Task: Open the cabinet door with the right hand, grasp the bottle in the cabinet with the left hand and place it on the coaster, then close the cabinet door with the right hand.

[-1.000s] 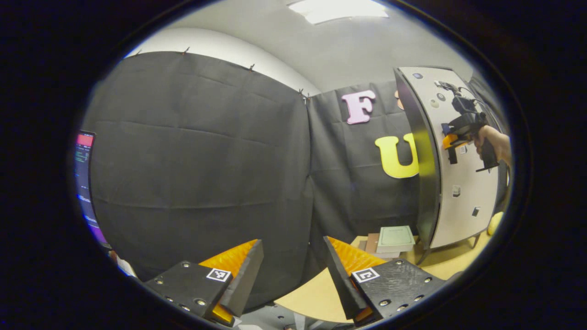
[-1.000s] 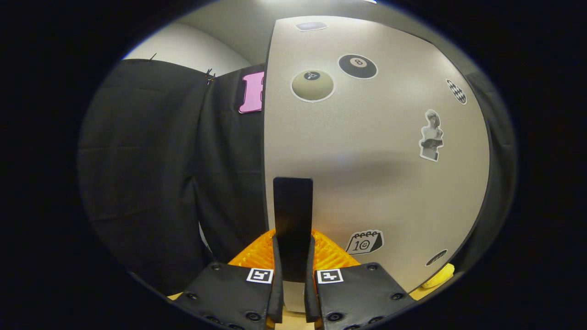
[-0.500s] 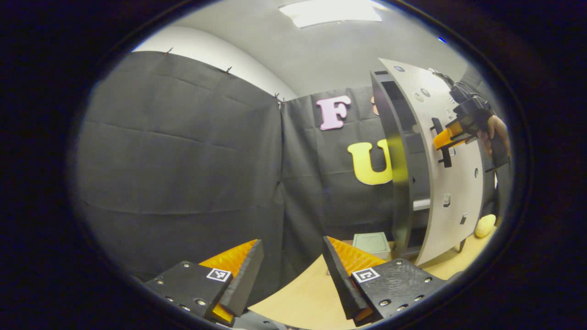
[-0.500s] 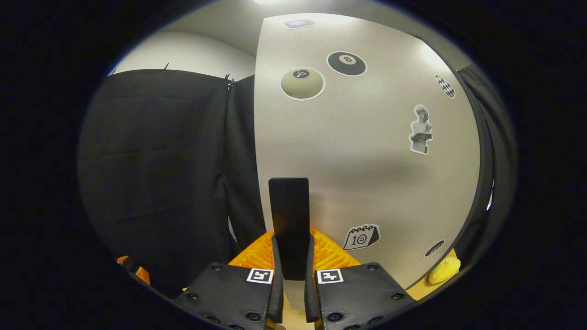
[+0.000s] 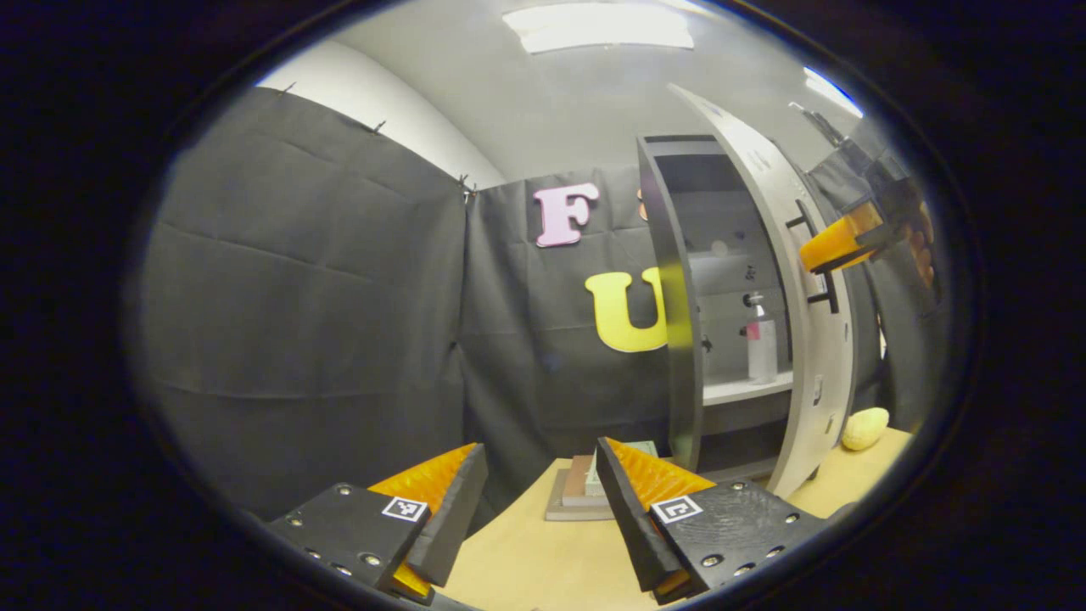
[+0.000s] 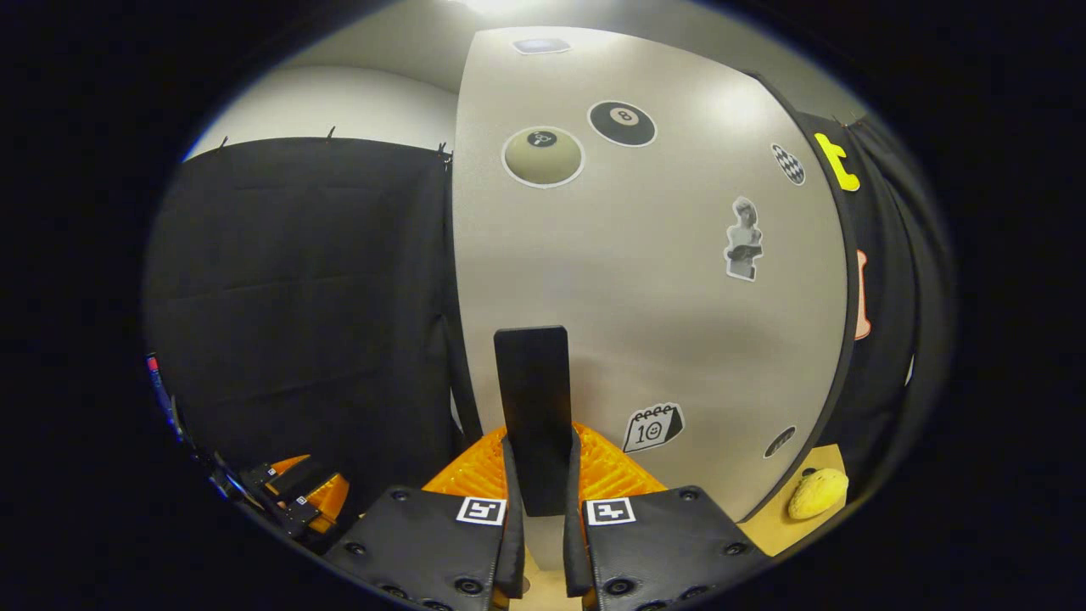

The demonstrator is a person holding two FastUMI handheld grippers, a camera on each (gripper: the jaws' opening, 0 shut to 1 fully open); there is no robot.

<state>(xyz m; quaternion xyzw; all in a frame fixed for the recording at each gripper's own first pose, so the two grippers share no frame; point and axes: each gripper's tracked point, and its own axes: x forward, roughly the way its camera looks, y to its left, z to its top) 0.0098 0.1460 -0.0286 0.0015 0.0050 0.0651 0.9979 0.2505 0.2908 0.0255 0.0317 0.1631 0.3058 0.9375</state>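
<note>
Bottle (image 5: 761, 339) stands upright on a pale shelf (image 5: 747, 389) inside the cabinet (image 5: 679, 297), right of centre in the left gripper view; nothing touches it. Cabinet door (image 6: 645, 280) swung part open; in the left gripper view it shows edge-on at right, just beside the bottle's shelf.

Right gripper (image 6: 543, 501), bottom centre of the right gripper view, jaws narrow and clamped on the dark upright door handle (image 6: 534, 407), both fingers pressing its sides. Same gripper shows far off at upper right of the left gripper view, at the door's outer face, a hand (image 5: 920, 242) behind it.

Left gripper (image 5: 539, 501), bottom of the left gripper view, jaws wide, holding nothing, above the wooden table (image 5: 543, 560), well apart from the cabinet.

Flat stack of books (image 5: 573, 496) on the table near the cabinet's foot. Yellow rounded object (image 6: 816, 494) at lower right on the table, near the door's lower edge. Stickers (image 6: 624, 123) on the door face.
</note>
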